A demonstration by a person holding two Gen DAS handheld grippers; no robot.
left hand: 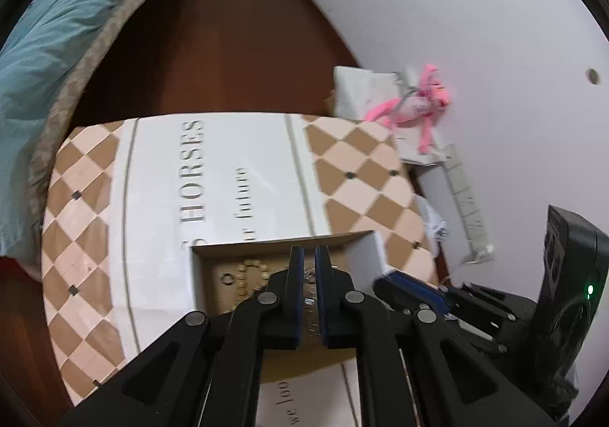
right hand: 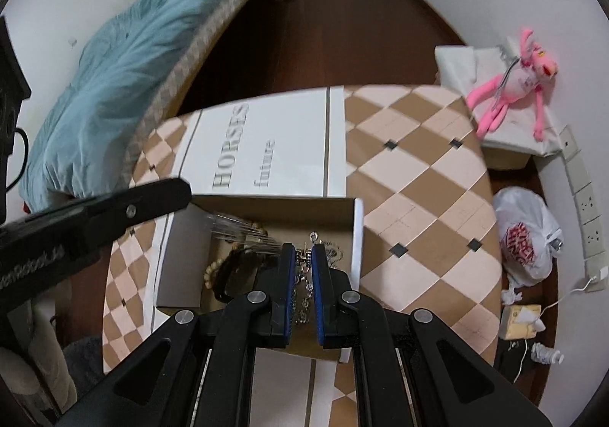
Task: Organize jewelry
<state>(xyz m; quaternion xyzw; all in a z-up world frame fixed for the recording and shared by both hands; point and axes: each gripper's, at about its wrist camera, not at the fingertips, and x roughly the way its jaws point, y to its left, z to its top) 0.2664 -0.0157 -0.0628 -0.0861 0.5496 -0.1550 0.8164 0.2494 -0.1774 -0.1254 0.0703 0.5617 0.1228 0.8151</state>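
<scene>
Both pairs of tongs hang over an open cardboard box (right hand: 354, 233) near the front of the checkered table (right hand: 418, 198), and the jewelry lies inside it. The right tongs (right hand: 303, 255) stand narrowly spread above a tangle of silver chains (right hand: 304, 297) at the right of the box, with a gold-toned piece seen through the gap; whether they pinch anything cannot be told. The left tongs (left hand: 309, 259) are likewise narrowly parted over the box, a chain glinting between them, grip unclear.

To do this well, each piece probably wants lifting alone and slowly, since chains snag on one another. A beaded bracelet (right hand: 213, 269) and a dark band (right hand: 228, 274) lie at the left of the box. The box walls hem in the tongs, which crowd each other. A pink plush toy (right hand: 514, 84) lies far right, clear of the work.
</scene>
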